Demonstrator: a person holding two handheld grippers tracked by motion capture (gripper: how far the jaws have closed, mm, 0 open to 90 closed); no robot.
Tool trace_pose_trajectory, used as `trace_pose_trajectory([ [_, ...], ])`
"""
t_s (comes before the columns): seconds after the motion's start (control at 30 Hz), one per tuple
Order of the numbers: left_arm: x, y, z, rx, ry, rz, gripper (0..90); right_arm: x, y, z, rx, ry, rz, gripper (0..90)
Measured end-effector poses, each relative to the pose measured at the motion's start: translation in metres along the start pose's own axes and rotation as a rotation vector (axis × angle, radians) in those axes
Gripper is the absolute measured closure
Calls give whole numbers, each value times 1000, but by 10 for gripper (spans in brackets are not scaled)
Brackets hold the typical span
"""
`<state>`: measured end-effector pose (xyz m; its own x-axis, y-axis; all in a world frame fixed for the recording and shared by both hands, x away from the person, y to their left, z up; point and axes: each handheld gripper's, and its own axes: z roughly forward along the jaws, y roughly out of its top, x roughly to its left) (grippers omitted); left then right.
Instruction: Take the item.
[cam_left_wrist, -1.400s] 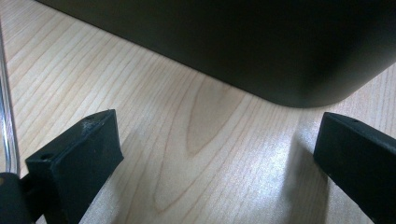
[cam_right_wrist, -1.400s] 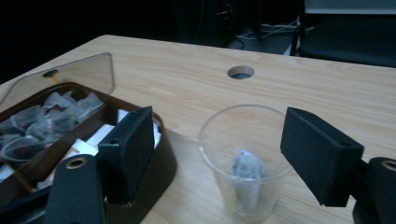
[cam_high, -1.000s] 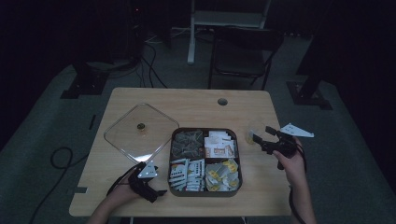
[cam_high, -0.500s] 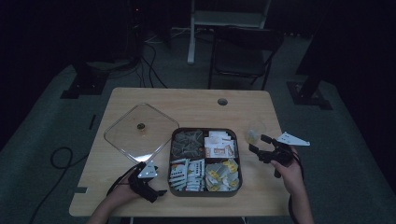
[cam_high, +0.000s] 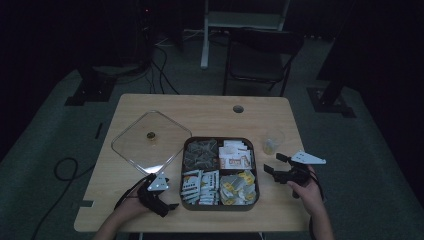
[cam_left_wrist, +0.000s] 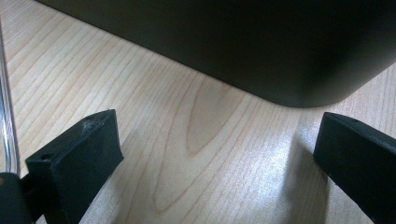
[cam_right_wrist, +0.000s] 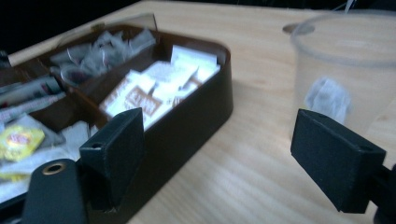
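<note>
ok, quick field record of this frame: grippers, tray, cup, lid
left gripper: open, empty, by the tray's near-left corner
right gripper: open, empty, right of tray
tray: dark, four compartments of packets, uncovered
cup: clear plastic, upright, right of tray, a white sachet inside
lid: clear, flat on table, left of tray

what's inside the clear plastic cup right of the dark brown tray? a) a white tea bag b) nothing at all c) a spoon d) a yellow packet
a: the right gripper view shows a small white tea bag lying inside the clear plastic cup, which stands on the wooden table beside the dark brown compartment tray.
</note>
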<state>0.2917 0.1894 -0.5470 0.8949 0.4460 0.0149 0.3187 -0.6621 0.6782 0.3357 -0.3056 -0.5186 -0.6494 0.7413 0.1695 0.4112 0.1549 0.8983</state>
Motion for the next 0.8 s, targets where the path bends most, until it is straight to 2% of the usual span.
trace_pose_trajectory([
  [0.07, 0, 0, 0, 0, 0, 0, 12, 1, -4, 1, 11, 4, 7, 167],
  [0.23, 0, 0, 0, 0, 0, 0, 13, 2, -11, 3, 49, -16, -8, 167],
  [0.37, 0, 0, 0, 0, 0, 0, 13, 2, -14, 4, 68, -13, -14, 167],
  [0.8, 0, 0, 0, 0, 0, 0, 13, 7, -23, 12, 163, -12, -81, 167],
])
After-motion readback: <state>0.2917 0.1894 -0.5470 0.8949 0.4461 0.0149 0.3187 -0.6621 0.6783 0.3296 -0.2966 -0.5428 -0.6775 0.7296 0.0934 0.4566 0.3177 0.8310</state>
